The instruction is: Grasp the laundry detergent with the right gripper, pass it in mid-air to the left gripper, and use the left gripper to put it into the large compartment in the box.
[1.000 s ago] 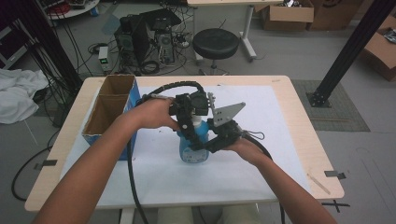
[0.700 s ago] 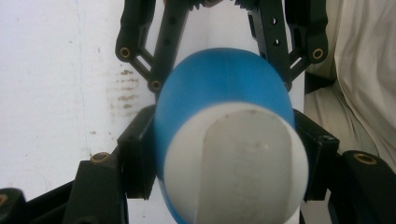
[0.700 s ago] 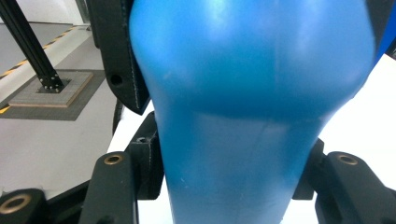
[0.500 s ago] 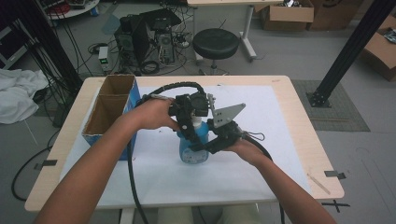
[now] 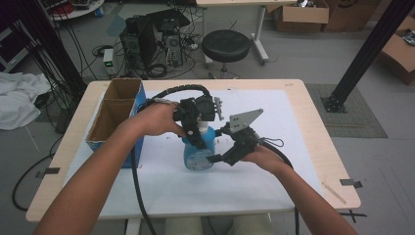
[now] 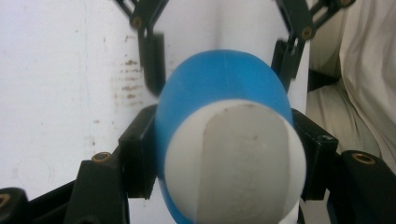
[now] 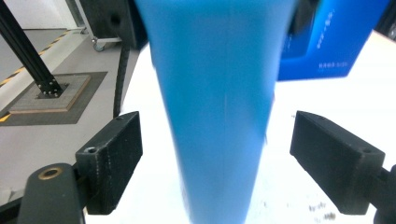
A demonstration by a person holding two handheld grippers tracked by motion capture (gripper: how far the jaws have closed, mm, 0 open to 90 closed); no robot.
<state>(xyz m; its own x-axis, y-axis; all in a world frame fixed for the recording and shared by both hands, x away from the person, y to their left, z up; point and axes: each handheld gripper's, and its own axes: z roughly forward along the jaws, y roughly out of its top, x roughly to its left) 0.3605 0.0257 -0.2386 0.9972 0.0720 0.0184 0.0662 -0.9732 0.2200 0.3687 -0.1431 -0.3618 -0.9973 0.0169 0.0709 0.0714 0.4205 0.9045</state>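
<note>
The counter (image 5: 313,147), spread with white paper, carries an open blue cardboard box (image 5: 115,115) along its left edge and, near the middle, the blue spray bottle (image 5: 198,152) that both hands work on. The bottle stands upright on the paper, just beside the box and apart from it.

It looks like a moulded plastic bottle: stiff at the shoulder and neck, thinner and a little springy in the wide lower body, with a smooth, probably slippery wall. I cannot tell how much liquid is inside, so its weight is an open guess; a full one would be bottom-heavy and would pull against a high grip. The body narrows upward, so a pinch on the tapered wall could slide toward the narrow end. The neck below the white spray head (image 6: 233,163) is the safer place to take hold, since the head gives a ledge to stop the slip.

The left claw (image 5: 198,131) comes down from above and pinches the bottle at its top, pads pressed on either side of the blue shoulder below the white head. The right claw (image 7: 233,163) has just been opening: its jaws now stand spread, with the blue body between them and clear of both pads.
</note>
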